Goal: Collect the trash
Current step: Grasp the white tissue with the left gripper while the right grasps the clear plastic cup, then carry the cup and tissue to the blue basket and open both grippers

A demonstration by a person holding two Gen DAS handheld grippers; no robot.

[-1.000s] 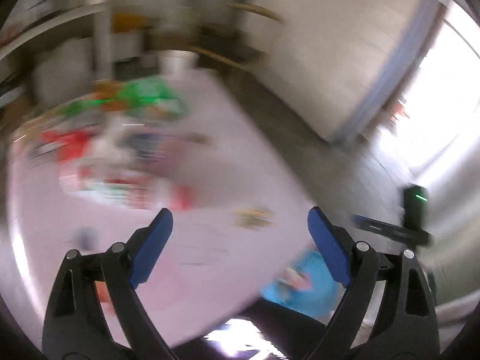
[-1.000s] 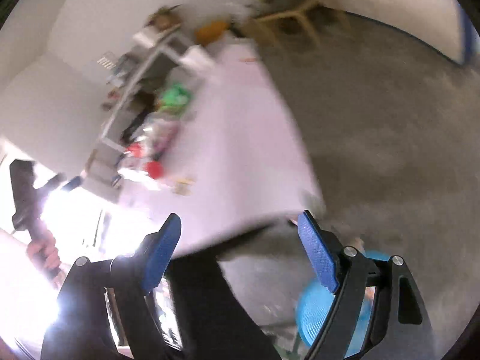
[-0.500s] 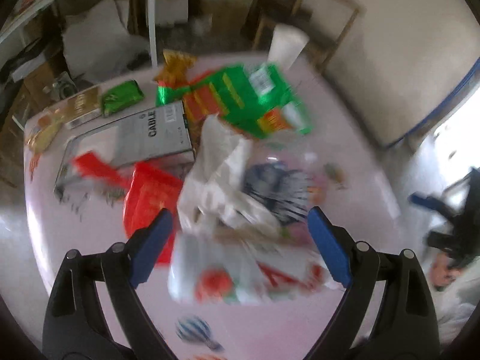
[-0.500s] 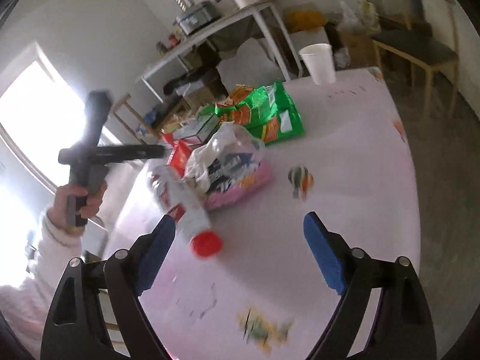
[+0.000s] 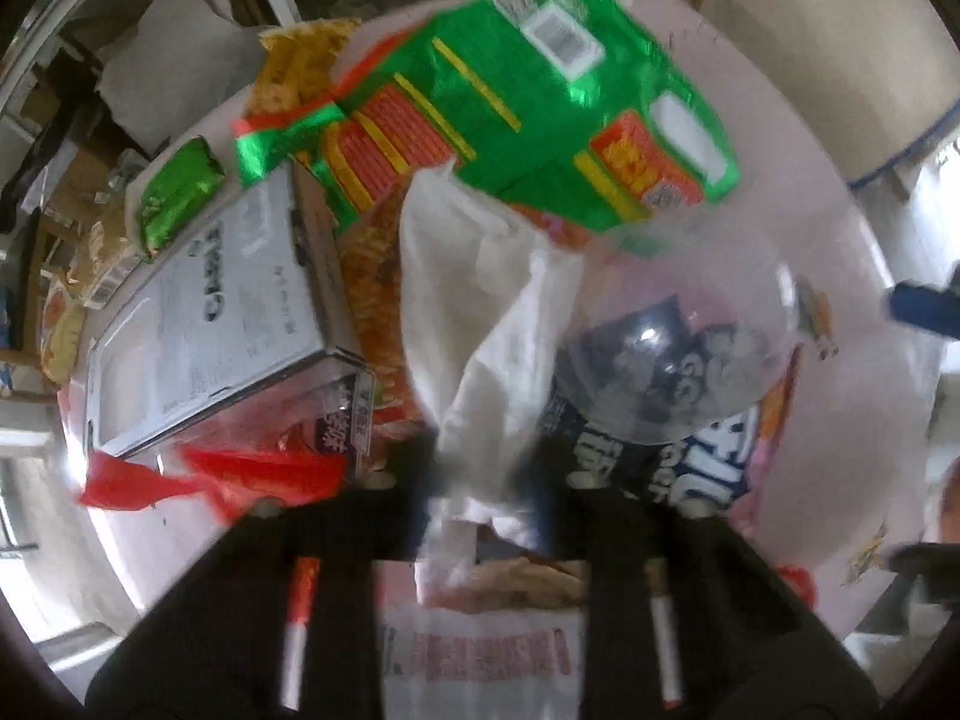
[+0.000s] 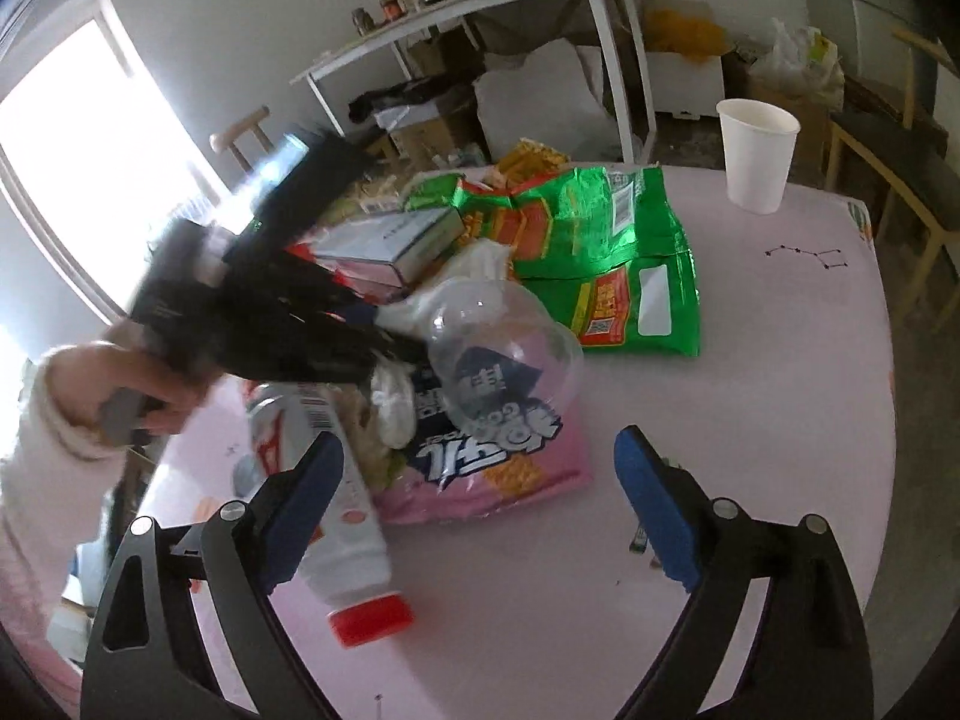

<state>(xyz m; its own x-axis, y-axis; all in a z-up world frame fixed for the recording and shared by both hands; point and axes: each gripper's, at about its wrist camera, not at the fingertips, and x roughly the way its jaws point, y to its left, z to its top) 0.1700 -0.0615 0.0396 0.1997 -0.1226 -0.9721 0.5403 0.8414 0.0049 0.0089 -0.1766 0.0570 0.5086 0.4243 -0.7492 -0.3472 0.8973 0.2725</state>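
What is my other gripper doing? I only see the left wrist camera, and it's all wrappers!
Observer: The right gripper hangs over the pink table. Its jaws are opening and hold nothing.
Operator: Is any trash close to it?
Observer: Yes, a white bottle with a red cap lies on its side, right beside one of its fingers.

My tabletop (image 6: 750,420) looks smooth and matt pink. The green snack bag (image 6: 606,252) is glossy, crinkled foil — the dome lid (image 6: 504,348) clear, shiny plastic. The cup (image 6: 757,159) looks like matt white paper — the tissue (image 5: 480,312) soft, rumpled.
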